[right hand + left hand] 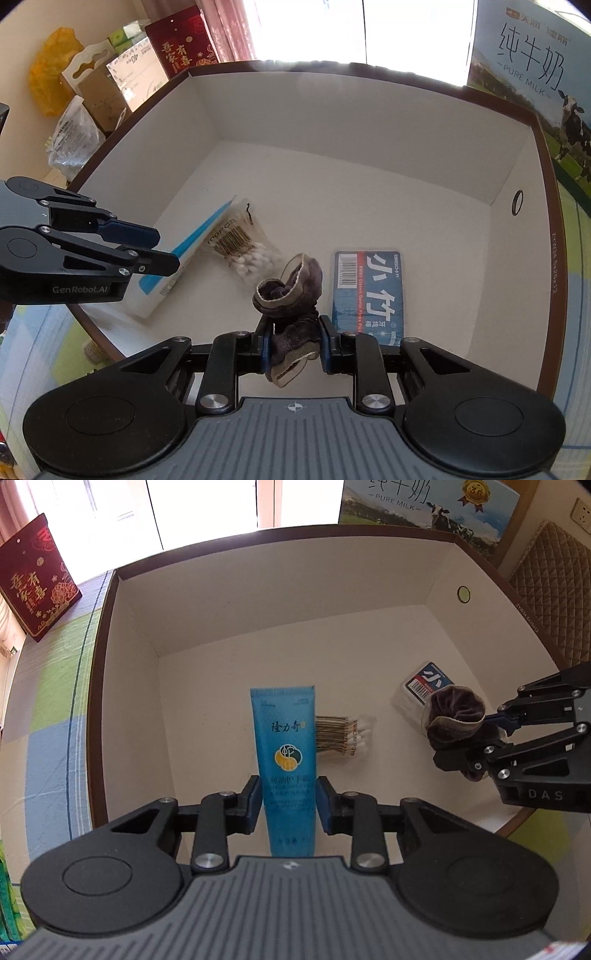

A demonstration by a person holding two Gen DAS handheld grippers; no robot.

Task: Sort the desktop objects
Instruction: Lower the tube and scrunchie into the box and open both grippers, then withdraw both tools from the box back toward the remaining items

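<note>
Hovering inside the box (443, 583), the left gripper (288, 801) straddled the blue tube (288, 746) with jaws slightly spread — judged just released. The right gripper (293, 347) pinched the dark scrunchie (291, 291) between its jaws — floss pack (369, 291) just beyond, for deposit.

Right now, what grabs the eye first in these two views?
The blue tube between the left gripper fingers, over the white box floor. Next, the dark velvet scrunchie pinched in the right gripper, above the blue floss-pick box. A cotton swab pack lies between them.
</note>
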